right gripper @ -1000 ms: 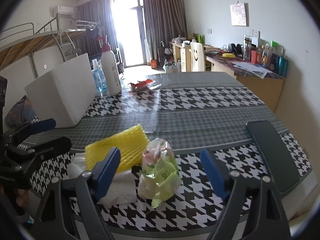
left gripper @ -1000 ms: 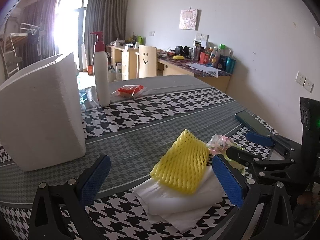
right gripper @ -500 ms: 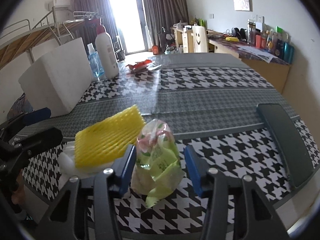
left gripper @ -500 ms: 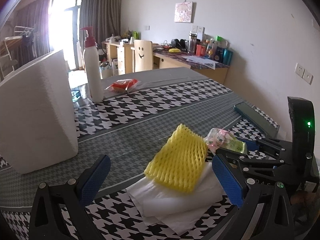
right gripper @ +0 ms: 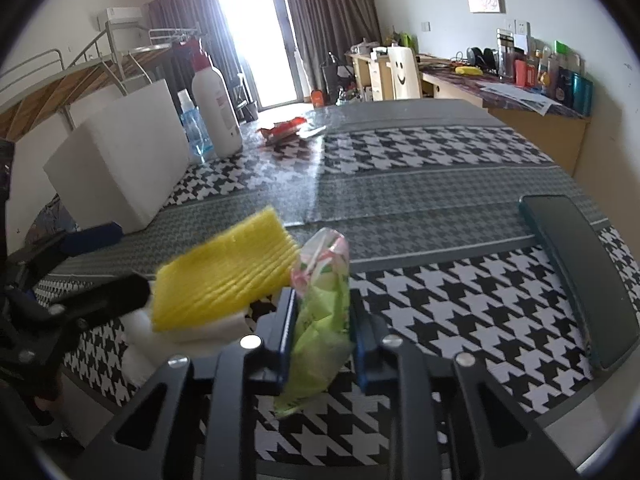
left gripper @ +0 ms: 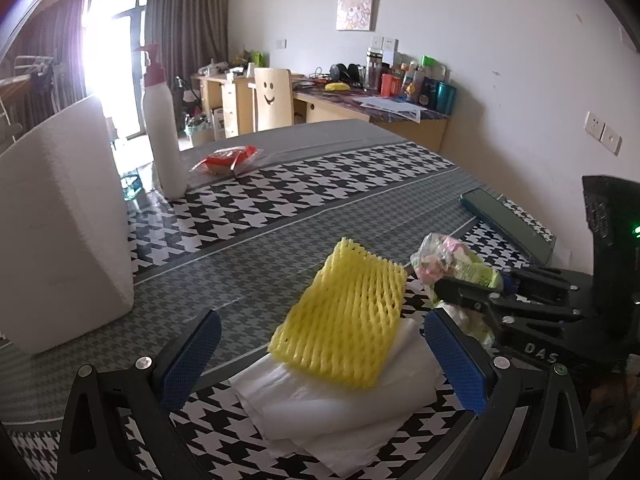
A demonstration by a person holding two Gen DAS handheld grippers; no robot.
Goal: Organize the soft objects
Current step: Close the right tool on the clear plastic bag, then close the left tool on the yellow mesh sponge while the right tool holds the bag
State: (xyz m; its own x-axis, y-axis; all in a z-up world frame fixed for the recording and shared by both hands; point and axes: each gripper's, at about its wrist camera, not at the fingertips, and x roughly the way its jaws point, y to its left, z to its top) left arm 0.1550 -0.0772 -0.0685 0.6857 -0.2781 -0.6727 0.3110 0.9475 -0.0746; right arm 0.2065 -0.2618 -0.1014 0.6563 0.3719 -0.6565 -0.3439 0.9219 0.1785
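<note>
Your right gripper (right gripper: 322,334) is clamping the crumpled green-and-pink plastic packet (right gripper: 320,312) — its blue pads have just been closing, and they are now pressing on the packet from both sides. The packet is sitting upright between the fingers, its pink top poking up past the tips and its green tail hanging below them toward the black-and-white houndstooth tablecloth (right gripper: 460,312). In the left wrist view you are seeing that same gripper (left gripper: 468,286) coming in from the right, with the packet (left gripper: 452,260) bunched at its tip.

Your left gripper (left gripper: 320,356) is standing wide apart, holding nothing. The yellow foam mesh sleeve (left gripper: 344,316) is lying between and just ahead of its two blue pads (left gripper: 192,356), touching neither. The sleeve is resting on top of a folded white foam sheet (left gripper: 340,408), which is lying flat on the cloth — so the pile is sitting squarely in the left claw's opening. The packet is just beside the sleeve's right edge.

Farther off, a large white foam block (left gripper: 60,232) is standing at the left, a white pump bottle with a red top (left gripper: 162,128) behind it, a red snack wrapper (left gripper: 226,158) near the bottle, and a dark flat phone (right gripper: 580,276) lying at the right.
</note>
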